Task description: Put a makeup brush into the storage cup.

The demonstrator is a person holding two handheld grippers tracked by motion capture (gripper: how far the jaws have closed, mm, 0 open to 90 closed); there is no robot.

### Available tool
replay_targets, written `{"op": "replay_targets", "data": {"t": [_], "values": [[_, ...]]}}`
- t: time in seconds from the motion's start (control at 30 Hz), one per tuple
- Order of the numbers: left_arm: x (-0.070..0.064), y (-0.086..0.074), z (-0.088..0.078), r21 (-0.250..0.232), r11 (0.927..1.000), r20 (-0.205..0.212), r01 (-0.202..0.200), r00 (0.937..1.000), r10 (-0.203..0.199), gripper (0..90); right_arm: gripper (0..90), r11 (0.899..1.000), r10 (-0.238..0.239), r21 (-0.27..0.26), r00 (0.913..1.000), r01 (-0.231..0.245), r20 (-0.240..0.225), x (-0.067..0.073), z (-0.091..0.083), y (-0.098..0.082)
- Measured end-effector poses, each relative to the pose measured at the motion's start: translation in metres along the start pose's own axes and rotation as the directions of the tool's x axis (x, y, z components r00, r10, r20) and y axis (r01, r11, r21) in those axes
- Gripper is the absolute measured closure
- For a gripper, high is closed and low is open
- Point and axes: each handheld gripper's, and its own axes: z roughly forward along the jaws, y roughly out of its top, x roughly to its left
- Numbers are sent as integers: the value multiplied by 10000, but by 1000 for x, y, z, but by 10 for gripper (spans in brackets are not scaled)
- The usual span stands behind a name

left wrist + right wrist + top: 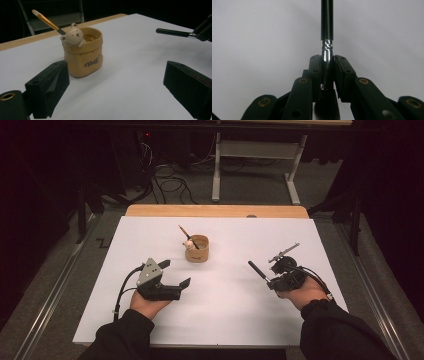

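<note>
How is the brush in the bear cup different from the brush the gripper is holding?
The brush in the cup has a gold handle and leans in the bear cup; the black brush has a black handle and is clamped in the right gripper above the table. The cup brush shows a pale tip pointing up; the black brush's dark bristles sit back between the gripper's arms. Both are slim, straight brushes.

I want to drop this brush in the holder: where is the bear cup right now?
In the high view the bear cup stands mid-table toward the far edge, ahead of the left gripper and up-left of the right gripper.
</note>
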Motion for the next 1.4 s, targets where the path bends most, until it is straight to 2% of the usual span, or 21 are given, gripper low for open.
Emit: {"op": "replay_targets", "data": {"t": [0.1,0.33,0.73,0.83,0.93,1.0,1.03,1.07,1.17,1.23,1.27,1.4], "values": [[-2,-2,-4,-46,9989,-44,-474,9989,473,66,782,9999,-123,36,9999,124,-93,5,-3,1],[-3,-9,-3,184,9956,-205,-914,9956,917,60,782,9990,-434,-89,9982,431,-402,17,-8,6],[-9,-8,-1,70,9939,-216,-1102,9937,1103,58,782,9941,-1077,23,9920,1080,-665,42,-9,14],[-11,-10,-1,240,9903,-212,-1366,9903,1371,58,782,9938,-1106,47,9911,1113,-744,47,-9,16],[-13,-10,-1,327,9863,-225,-1616,9865,1623,58,782,9907,-1344,108,9877,1356,-800,50,-9,18],[-15,-10,0,333,9855,-243,-1664,9856,1672,58,782,9920,-1228,201,9889,1249,-836,54,-9,20],[-15,-10,0,352,9848,-234,-1701,9850,1710,58,782,9889,-1462,132,9856,1478,-854,54,-8,21],[-16,-10,1,351,9844,-257,-1725,9845,1734,58,782,9899,-1389,182,9866,1409,-859,56,-8,22],[-18,-10,2,421,9811,-262,-1890,9814,1902,59,782,9867,-1598,149,9826,1619,-944,61,-8,25],[-19,-10,2,436,9780,-286,-2039,9783,2052,62,782,9866,-1594,201,9823,1621,-981,64,-9,26],[-20,-11,3,464,9755,-310,-2151,9758,2166,63,783,9832,-1783,214,9791,1812,-983,65,-9,27],[-24,-11,3,526,9647,-325,-2579,9651,2598,67,782,9798,-1929,331,9754,1974,-1064,69,-9,31]]}}
